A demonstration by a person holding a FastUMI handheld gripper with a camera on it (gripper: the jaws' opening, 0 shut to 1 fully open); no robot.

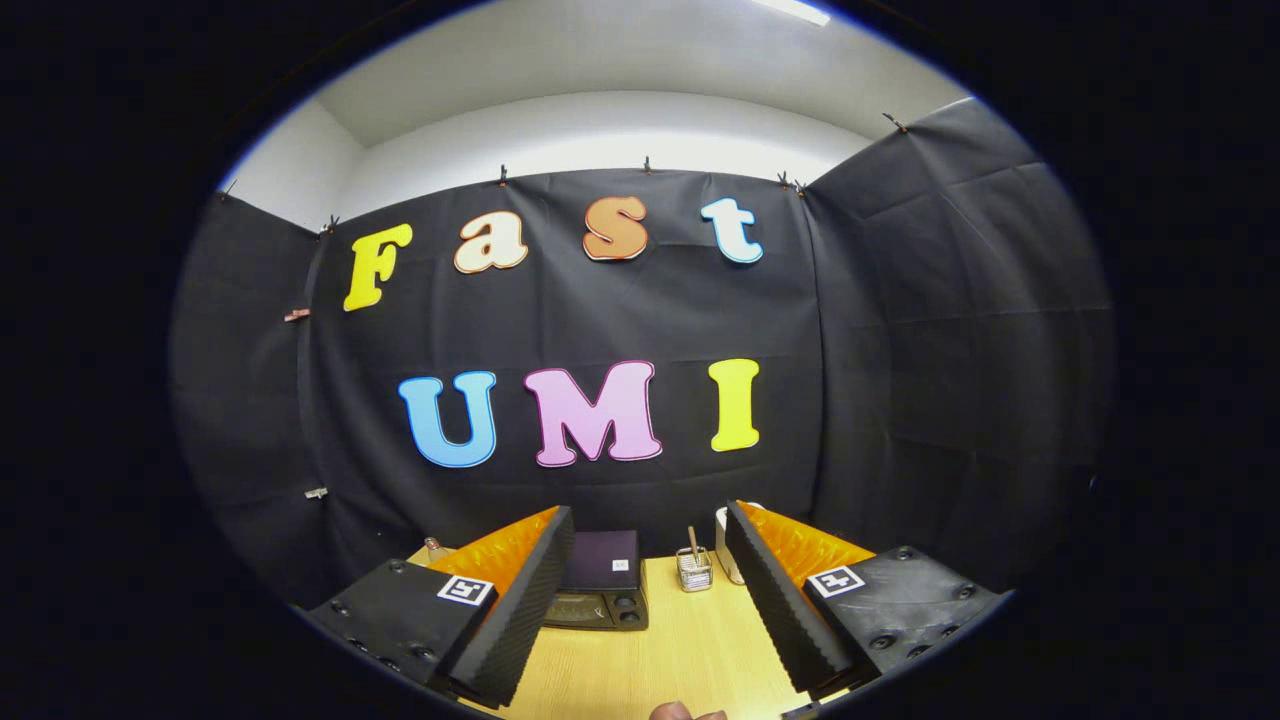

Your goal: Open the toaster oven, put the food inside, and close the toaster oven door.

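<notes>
A dark toaster oven (601, 585) stands on the wooden table (690, 650) at its far side, just beyond my left finger; its door looks closed, with knobs on its right side. My gripper (648, 590) is raised above the table, open, with nothing between its fingers (520, 610). A small brownish rounded thing (686, 712) shows at the near table edge below the fingers; what it is cannot be told.
A small wire holder with a stick in it (693, 568) stands right of the oven, with a white container (727, 545) partly hidden behind my right finger. A small jar-like item (436, 549) sits past the left finger. Black cloth walls enclose the table.
</notes>
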